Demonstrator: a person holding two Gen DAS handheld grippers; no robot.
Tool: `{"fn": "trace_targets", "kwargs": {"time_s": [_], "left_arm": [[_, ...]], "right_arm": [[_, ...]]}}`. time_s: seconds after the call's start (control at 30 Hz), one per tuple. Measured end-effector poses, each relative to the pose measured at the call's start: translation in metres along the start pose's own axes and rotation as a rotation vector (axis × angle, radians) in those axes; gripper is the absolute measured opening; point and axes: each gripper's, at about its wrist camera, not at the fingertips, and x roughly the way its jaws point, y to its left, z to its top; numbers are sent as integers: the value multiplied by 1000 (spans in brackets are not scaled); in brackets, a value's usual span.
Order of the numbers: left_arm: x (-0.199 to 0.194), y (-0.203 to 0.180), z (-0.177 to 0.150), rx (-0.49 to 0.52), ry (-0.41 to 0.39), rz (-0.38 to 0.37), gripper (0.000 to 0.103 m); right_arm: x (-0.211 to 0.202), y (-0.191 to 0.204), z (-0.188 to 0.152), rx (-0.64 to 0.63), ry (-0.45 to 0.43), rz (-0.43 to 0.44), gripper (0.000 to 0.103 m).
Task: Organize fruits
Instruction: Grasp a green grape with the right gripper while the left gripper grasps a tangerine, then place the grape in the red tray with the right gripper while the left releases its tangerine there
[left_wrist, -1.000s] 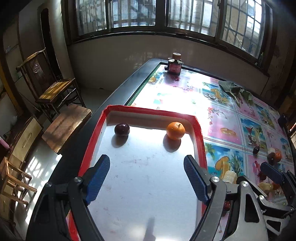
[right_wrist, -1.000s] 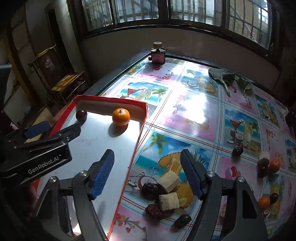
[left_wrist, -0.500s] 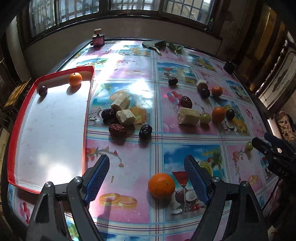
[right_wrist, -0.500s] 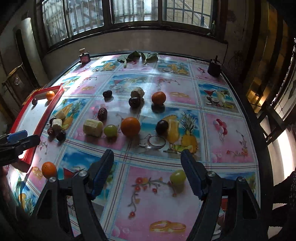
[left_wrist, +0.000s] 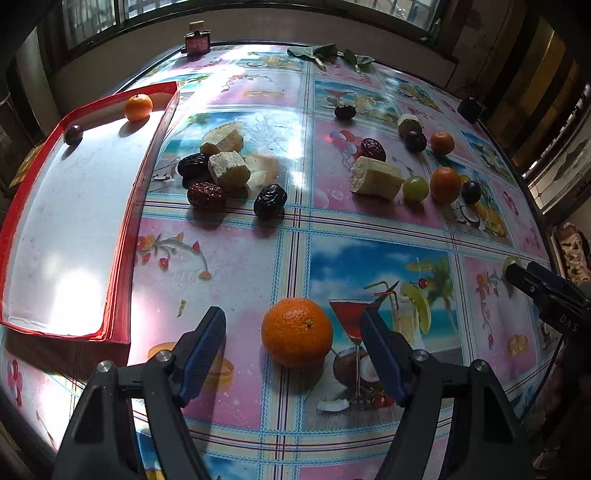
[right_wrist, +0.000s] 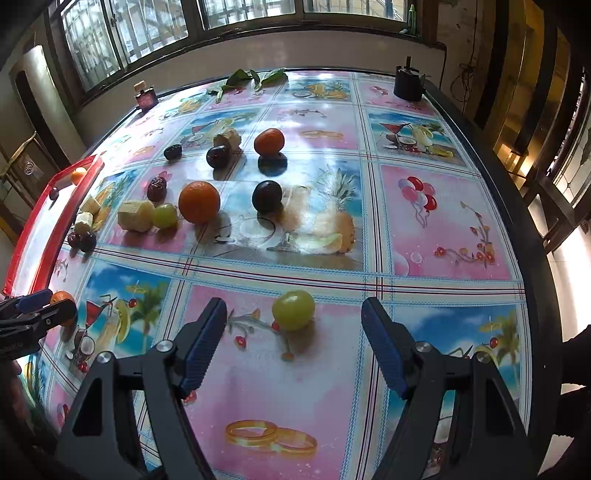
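My left gripper (left_wrist: 293, 332) is open, its blue pads on either side of an orange (left_wrist: 297, 332) on the tablecloth, not touching it. My right gripper (right_wrist: 294, 328) is open around a green grape (right_wrist: 293, 309), apart from it. A red-rimmed tray (left_wrist: 122, 236) at the left holds a small orange (left_wrist: 138, 107) and a dark plum (left_wrist: 73, 133). Dates, pale sugarcane chunks (left_wrist: 228, 170), grapes, plums and oranges (right_wrist: 199, 202) lie scattered mid-table.
A small dark bottle (left_wrist: 197, 40) and green leaves (left_wrist: 325, 53) sit at the table's far edge. A black pot (right_wrist: 407, 85) stands at the far right corner. The table's dark edge (right_wrist: 532, 258) runs along the right. Windows are behind.
Both grippers have moved away from the tray to the near side of the table. The left now frames the orange closely; the right has closed in on the green grape.
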Motion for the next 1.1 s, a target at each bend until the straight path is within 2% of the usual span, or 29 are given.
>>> {"fn": "trace_targets", "kwargs": {"time_s": [0.07,0.3,0.33,0.4,0.5,0.53,0.77,1.1], "left_arm": [[-1,-4,-2,22,-21,16,65],[-1,-6,-2,57,-38,43,40],[-1,-6,-1,57,-38,37,37],[-1,-5,0,57,-39,30,36],[-1,-6,-1,60,-46,35,36],[-1,-6,-1,58,-49,34,36],[-4,-5,-4,46,-47,-19,35],[-14,-10,-19,82,-30,-84,36]], "right_arm": [[5,-2,-1,7,14,8,76],[12,-3,-2,25,5,27,75],[12,-2,-2,20,3,22,71],[12,1,-2,-2,-3,-2,60],[12,3,-2,-28,-11,-10,38],[12,3,-2,-30,-11,-6,26],[6,2,-6,28,-13,15,26],[-14,35,-23,-31,-20,14,27]]}}
